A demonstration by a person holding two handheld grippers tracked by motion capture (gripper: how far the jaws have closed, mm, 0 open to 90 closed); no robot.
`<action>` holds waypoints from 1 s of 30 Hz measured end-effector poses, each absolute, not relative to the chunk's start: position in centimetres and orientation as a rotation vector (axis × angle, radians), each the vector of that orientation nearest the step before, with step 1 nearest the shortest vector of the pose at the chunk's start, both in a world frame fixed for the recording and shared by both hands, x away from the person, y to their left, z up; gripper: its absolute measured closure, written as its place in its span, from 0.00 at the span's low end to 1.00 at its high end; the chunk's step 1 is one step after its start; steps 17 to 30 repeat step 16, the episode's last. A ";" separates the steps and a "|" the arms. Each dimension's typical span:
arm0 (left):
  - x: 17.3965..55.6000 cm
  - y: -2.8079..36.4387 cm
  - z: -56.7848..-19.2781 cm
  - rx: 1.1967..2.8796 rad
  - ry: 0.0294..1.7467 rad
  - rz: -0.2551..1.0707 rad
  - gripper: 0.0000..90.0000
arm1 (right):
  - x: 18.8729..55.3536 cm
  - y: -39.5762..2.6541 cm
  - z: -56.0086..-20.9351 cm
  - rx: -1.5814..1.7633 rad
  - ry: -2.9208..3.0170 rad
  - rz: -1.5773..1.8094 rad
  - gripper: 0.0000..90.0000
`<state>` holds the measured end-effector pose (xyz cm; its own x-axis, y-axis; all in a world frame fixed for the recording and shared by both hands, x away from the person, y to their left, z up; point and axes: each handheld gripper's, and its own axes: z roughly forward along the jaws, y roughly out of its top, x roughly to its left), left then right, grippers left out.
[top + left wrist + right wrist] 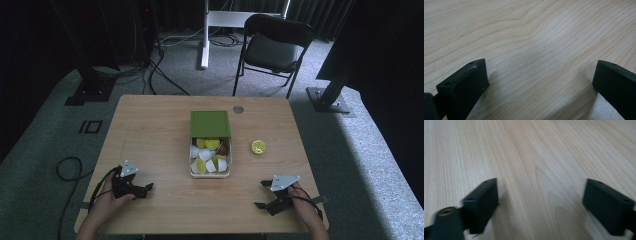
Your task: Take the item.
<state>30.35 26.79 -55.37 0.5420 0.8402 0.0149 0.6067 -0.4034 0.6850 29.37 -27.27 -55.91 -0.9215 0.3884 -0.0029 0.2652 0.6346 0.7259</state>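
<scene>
Lime half (258, 147) on table (160, 125), well ahead of right gripper (262, 194); both grippers spread, empty.

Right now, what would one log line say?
left gripper: open, empty | right gripper: open, empty | box: lid slid back, fruit pieces inside | lemon half: on table beside box

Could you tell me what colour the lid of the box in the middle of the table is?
The lid is green; the high view shows it best.
</scene>
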 end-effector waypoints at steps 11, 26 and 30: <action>30.3 26.8 -55.4 2.149 1.163 0.479 0.01 | 29.2 -27.3 -55.9 0.558 2.687 1.155 0.13; 30.3 26.8 -55.4 2.149 1.163 0.479 0.01 | 29.3 -27.2 -55.9 0.560 2.688 1.155 0.13; 30.3 26.8 -55.4 2.149 1.163 0.479 0.01 | 29.3 -27.2 -55.9 0.560 2.688 1.155 0.13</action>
